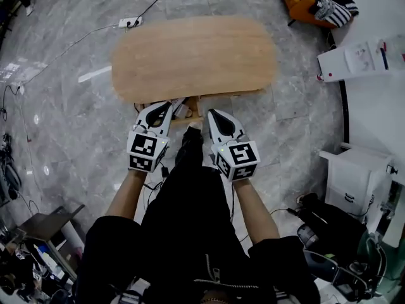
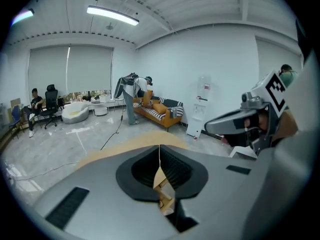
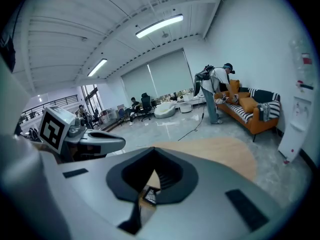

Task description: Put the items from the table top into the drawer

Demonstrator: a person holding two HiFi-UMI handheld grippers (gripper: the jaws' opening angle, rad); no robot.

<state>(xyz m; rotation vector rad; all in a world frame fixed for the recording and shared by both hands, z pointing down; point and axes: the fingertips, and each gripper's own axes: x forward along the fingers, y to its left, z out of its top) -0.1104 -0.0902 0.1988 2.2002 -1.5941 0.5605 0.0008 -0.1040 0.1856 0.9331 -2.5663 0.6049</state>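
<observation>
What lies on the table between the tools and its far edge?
Nothing: in the head view the table top is bare wood from the left tool and right tool to the far edge.

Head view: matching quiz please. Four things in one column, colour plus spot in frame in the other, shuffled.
Things:
1 table
2 sofa
3 power strip
4 cabinet

Colour and spot:
A orange, top right
B white, on the floor past the table's far left corner
C wood, upper middle
D white, right side, lower half

Pairs: 1-C, 2-A, 3-B, 4-D
</observation>
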